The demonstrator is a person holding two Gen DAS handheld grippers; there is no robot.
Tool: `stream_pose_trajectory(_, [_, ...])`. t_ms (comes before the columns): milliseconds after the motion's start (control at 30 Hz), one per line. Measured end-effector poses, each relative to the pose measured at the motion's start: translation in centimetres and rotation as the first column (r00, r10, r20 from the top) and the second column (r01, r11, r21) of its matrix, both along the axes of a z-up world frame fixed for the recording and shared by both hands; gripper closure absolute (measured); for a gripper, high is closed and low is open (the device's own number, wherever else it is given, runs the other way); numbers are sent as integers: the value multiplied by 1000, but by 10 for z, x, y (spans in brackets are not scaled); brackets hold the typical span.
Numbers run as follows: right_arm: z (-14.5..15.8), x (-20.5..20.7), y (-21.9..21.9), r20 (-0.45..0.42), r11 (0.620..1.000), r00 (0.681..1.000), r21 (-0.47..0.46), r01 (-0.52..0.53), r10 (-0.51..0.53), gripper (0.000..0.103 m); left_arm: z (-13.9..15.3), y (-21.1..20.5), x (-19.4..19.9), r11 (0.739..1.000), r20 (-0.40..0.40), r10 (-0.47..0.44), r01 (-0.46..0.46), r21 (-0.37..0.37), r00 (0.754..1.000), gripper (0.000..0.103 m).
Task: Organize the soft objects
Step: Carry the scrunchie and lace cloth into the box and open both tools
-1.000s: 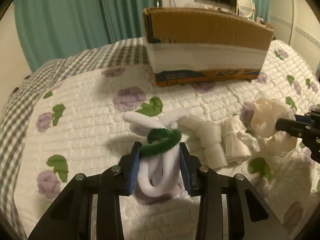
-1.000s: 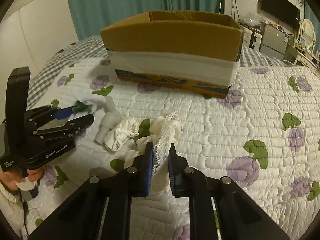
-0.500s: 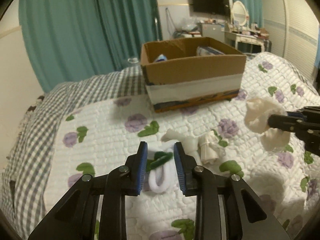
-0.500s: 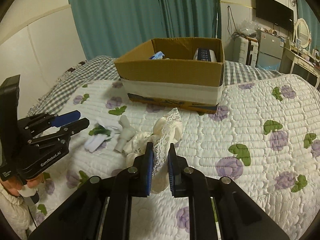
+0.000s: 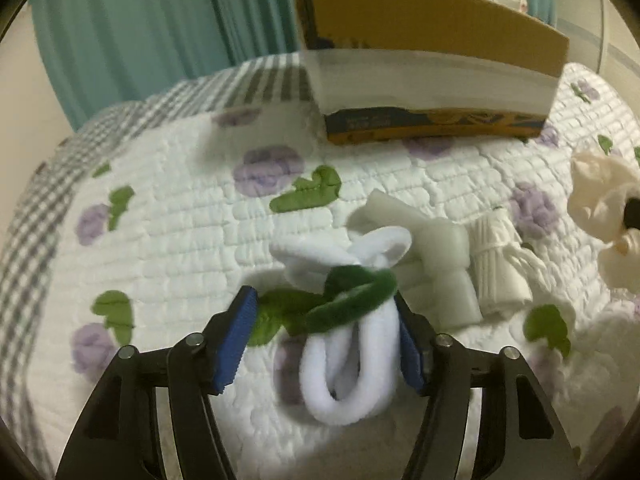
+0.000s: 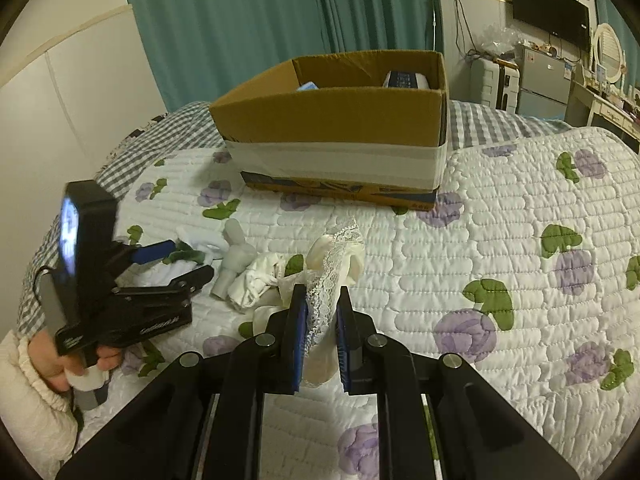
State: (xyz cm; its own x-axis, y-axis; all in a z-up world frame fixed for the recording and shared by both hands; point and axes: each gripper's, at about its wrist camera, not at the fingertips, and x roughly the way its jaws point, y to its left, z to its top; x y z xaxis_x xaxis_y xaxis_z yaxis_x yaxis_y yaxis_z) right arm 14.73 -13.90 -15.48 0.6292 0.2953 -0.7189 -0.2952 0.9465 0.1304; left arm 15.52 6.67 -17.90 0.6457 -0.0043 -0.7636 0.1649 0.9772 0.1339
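My left gripper (image 5: 324, 320) is open around a white and green sock bundle (image 5: 352, 312) lying on the quilted bed; the bundle touches the right pad, with a gap to the left pad. My right gripper (image 6: 322, 320) is shut on a cream lace-trimmed cloth (image 6: 334, 264) and holds it above the quilt; this cloth also shows at the right edge of the left wrist view (image 5: 600, 196). A pale knotted sock (image 5: 440, 256) and a folded white ribbed cloth (image 5: 500, 264) lie beside the bundle. An open cardboard box (image 6: 340, 120) stands further back.
The box (image 5: 432, 60) holds a few items (image 6: 406, 80). The left gripper and the hand holding it (image 6: 120, 280) sit at the left of the right wrist view. Teal curtains (image 6: 260, 20) hang behind the bed. A grey checked sheet (image 5: 36, 216) borders the quilt on the left.
My left gripper has dropped back low to the quilt and opened wider around the sock bundle. My right gripper keeps its hold on the lace cloth, slightly closer to the box.
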Motion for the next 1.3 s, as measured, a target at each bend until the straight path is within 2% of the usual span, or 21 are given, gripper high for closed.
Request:
stream_pose_trajectory(33, [-1, 2, 1, -3, 1000, 1000, -1, -1, 1, 90, -4, 2, 5, 1000, -14, 3, -3, -15, 1000, 66])
stream_pose_trajectory(67, [-2, 2, 1, -5, 1000, 1000, 0, -1, 1, 90, -4, 3, 6, 1000, -11, -5, 5, -27, 1000, 71])
stream_pose_trajectory(267, [3, -1, 1, 3, 1000, 1000, 0, 6, -6, 90, 9, 2, -1, 997, 11, -46, 46, -58, 999, 73])
stream_pose_trajectory(367, [14, -7, 0, 21, 1000, 1000, 14, 6, -6, 90, 28, 2, -15, 997, 51, -49, 52, -62, 998, 73])
stream_pose_trajectory(433, [30, -12, 0, 49, 1000, 999, 24, 4, -5, 90, 47, -1, -25, 996, 88, -54, 60, -62, 995, 73])
stream_pose_trajectory(633, [111, -17, 3, 193, 1000, 981, 22, -22, 17, 90, 124, -9, -43, 993, 226, -83, 100, -67, 971, 73])
stream_pose_trajectory(700, [134, -13, 3, 236, 1000, 972, 16, -22, 18, 90, 150, -11, -42, 991, 267, -82, 108, -82, 960, 72])
stream_pose_trajectory(867, [182, 19, 6, 308, 999, 951, 8, -31, 27, 90, 188, -22, -24, 988, 314, -65, 104, -110, 947, 72])
stream_pose_trajectory(933, [188, 36, 5, 321, 1000, 947, 8, -30, 25, 90, 196, -29, -8, 988, 315, -56, 98, -119, 947, 72])
stream_pose_trajectory(1067, [186, 88, 5, 318, 999, 948, 16, -34, 27, 90, 203, -41, 30, 991, 331, -61, 96, -89, 941, 72])
stream_pose_trajectory(1200, [166, 139, 6, 280, 999, 960, 27, -31, 22, 90, 195, -51, 74, 990, 307, -66, 102, -101, 949, 71])
stream_pose_trajectory(1300, [144, 172, 7, 251, 999, 968, 29, -19, 11, 90, 179, -56, 106, 993, 284, -72, 96, -72, 956, 70])
